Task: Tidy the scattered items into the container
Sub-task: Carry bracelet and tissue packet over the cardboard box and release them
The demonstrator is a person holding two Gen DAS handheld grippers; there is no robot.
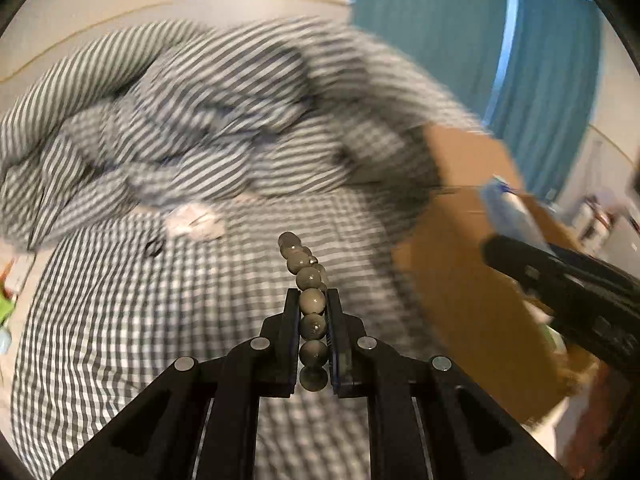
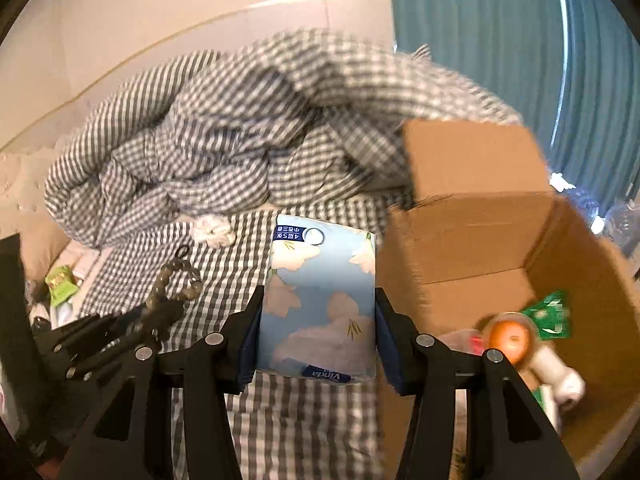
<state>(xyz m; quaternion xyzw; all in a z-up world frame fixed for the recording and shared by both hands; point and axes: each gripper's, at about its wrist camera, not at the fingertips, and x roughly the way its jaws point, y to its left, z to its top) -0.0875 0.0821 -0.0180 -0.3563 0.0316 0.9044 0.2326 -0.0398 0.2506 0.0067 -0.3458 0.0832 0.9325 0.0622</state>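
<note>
A: On the bed (image 1: 120, 320), what can't you make out?

B: Much is smeared. The crumpled duvet (image 1: 180, 112) blurs into stripes in the left view, though the right view shows the same gingham check as the sheet. A small white crinkled scrap (image 2: 212, 230) lies at the duvet's foot; I cannot tell what it is. The clutter past the bed's left edge, with something green (image 2: 60, 284) in it, is too small to read.

A: And the grippers?

B: The left gripper (image 1: 313, 300) has its fingers closed on a string of beads (image 1: 308, 276), round, glossy, grey-green. The strand runs between the fingers and out past their tips, lifted above the sheet; its near end is hidden behind the gripper body. The right gripper (image 2: 318, 304) has its fingers clamped on the two sides of a tissue pack (image 2: 316, 292), soft plastic, pale blue with cloud and leaf shapes, held above the sheet just left of the box (image 2: 480, 216).

A: The box?

B: Brown corrugated cardboard, flaps up, right of the bed, cut off by the frame's edge. Inside lie a green packet (image 2: 550, 314) and an orange-and-white item (image 2: 516, 338), blurred. Behind it hangs a teal curtain (image 2: 480, 40) in vertical folds.
</note>
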